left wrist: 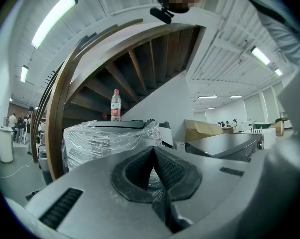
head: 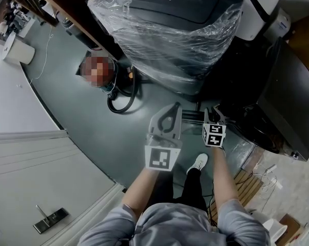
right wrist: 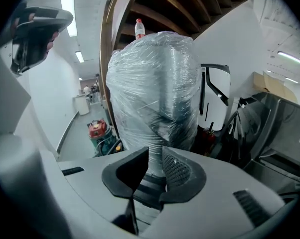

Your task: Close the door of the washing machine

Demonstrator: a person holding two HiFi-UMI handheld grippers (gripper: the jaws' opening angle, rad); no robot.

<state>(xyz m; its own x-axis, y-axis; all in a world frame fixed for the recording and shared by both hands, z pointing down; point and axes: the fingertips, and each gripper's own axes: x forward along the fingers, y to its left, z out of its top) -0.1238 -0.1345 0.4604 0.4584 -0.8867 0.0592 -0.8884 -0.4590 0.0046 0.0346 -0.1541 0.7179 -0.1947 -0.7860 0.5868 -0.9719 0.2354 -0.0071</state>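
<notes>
At the right stands a dark machine whose large dark door panel (head: 290,99) is swung open; in the right gripper view it is a shiny grey panel (right wrist: 282,121) over a dark opening. My right gripper (head: 212,111) (right wrist: 155,166) hangs just left of it, touching nothing, jaws a little apart and empty. My left gripper (head: 176,105) (left wrist: 152,151) is beside the right one over the floor. Its fingertips meet with nothing between them.
A large machine wrapped in clear plastic (head: 170,29) stands straight ahead, a bottle (left wrist: 115,105) on top. A black hose coil (head: 122,99) lies on the floor beside it, with a red vacuum (right wrist: 96,129) nearby. White wall panels (head: 21,137) lie left, a wooden pallet (head: 247,186) right.
</notes>
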